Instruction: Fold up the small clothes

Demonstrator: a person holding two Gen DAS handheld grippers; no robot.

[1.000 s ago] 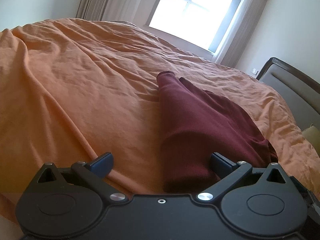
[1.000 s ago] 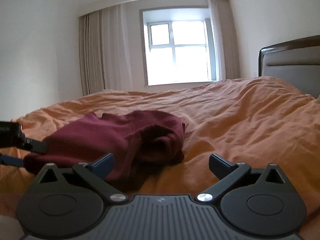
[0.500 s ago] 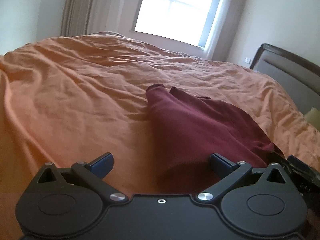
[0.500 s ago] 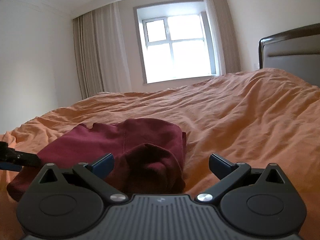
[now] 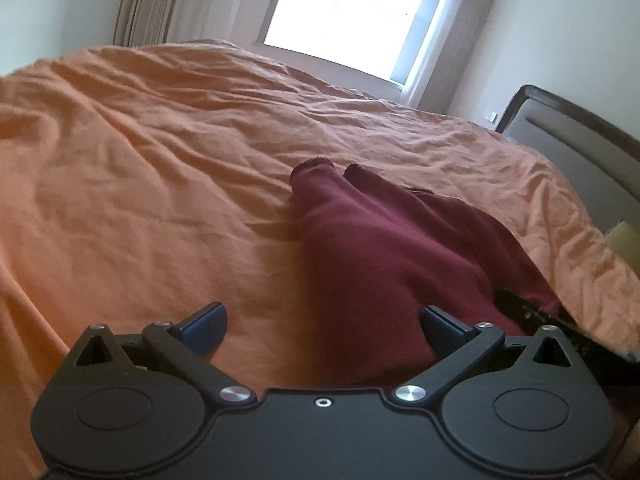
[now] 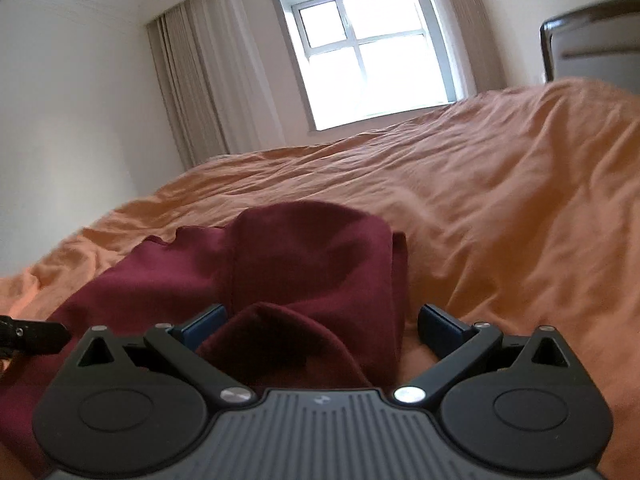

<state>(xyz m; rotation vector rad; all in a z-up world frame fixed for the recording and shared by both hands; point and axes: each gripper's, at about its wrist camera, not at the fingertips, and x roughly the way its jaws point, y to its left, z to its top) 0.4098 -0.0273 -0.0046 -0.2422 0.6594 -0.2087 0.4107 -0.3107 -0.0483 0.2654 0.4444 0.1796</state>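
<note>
A dark red garment (image 5: pixel 384 248) lies rumpled on the orange bed cover (image 5: pixel 140 184). In the left wrist view it stretches away from the near edge, with my left gripper (image 5: pixel 322 322) open over its near end; the right fingertip is above the cloth and the left above bare cover. In the right wrist view the same garment (image 6: pixel 312 264) bunches up in a fold, and my right gripper (image 6: pixel 320 326) stands open with a raised lump of the cloth between its fingers, not clamped. Part of the other gripper (image 6: pixel 32 336) shows at the left edge.
The bed cover (image 6: pixel 500 208) spreads wide on all sides. A dark padded headboard (image 5: pixel 580 152) stands at the right, with a pale pillow (image 5: pixel 624 240) beside it. A bright window (image 6: pixel 368 60) with curtains (image 6: pixel 192 92) is on the far wall.
Both grippers have moved closer over the garment's near edge. The right gripper came in to the left and down, so the bunched cloth now sits between its fingers. Both stay open.
</note>
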